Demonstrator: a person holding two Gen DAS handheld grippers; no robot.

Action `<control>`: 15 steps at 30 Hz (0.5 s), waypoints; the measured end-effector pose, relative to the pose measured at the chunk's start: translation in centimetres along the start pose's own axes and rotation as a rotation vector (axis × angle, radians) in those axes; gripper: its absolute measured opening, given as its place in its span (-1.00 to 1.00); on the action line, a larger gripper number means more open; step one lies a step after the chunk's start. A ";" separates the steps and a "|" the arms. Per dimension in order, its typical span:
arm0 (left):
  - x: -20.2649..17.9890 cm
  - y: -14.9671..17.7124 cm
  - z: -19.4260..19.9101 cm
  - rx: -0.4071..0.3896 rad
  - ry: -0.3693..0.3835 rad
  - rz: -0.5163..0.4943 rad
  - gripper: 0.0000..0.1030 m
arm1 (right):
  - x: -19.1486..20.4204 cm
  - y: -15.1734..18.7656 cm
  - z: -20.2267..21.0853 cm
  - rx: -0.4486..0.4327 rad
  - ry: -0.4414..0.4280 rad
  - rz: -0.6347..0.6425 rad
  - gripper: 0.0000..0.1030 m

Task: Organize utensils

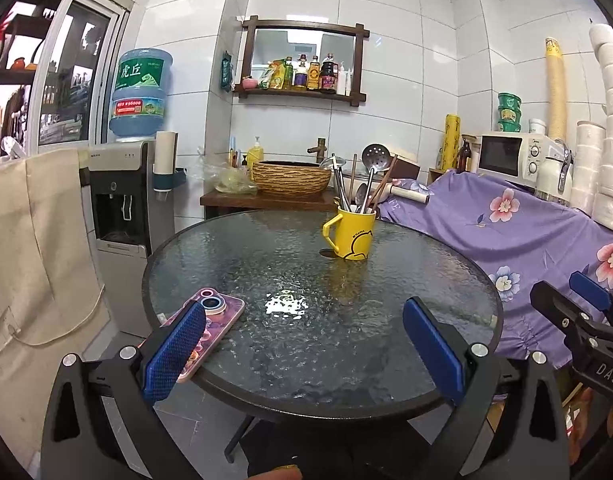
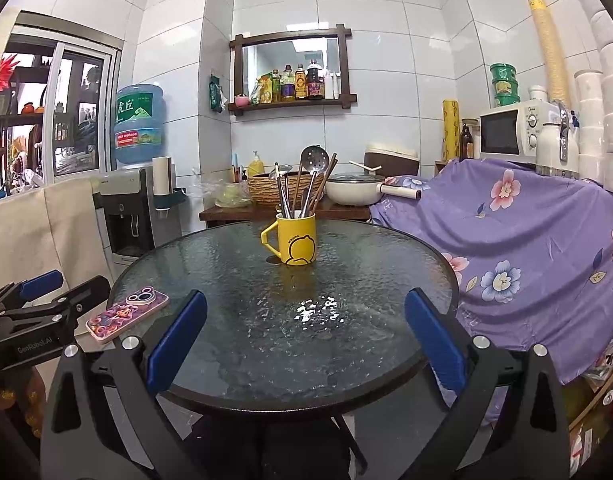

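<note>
Both grippers, left [image 1: 304, 344] and right [image 2: 306, 336], spread empty at table's [image 2: 434, 280] 6 o'clock; utensils [image 2: 306, 188] already in mug [image 2: 296, 240], so retract clear.

Utensils [image 2: 302, 184] in mug [image 2: 296, 240] — mid-table [image 2: 386, 360]
</note>
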State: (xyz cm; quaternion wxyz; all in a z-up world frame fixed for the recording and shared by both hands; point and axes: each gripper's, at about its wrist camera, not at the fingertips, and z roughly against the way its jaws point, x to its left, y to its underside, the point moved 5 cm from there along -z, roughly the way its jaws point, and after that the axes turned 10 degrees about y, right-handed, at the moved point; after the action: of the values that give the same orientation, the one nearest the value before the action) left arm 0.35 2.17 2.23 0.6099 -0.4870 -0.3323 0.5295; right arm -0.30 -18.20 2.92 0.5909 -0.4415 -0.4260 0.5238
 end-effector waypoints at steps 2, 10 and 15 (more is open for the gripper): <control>-0.1 -0.1 0.1 -0.007 -0.005 -0.008 0.88 | 0.0 0.0 0.1 -0.009 0.004 0.006 0.89; -0.6 -0.4 0.3 -0.014 -0.020 -0.028 0.88 | 0.0 -0.1 0.1 -0.009 -0.001 0.002 0.89; -0.4 -0.3 0.3 -0.004 -0.037 -0.032 0.88 | 0.0 -0.1 0.1 -0.009 -0.001 0.004 0.89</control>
State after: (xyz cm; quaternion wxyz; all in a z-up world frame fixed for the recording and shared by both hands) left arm 0.10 1.91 2.63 0.6110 -0.4730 -0.3523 0.5281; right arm -0.36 -18.16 3.06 0.5877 -0.4445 -0.4280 0.5233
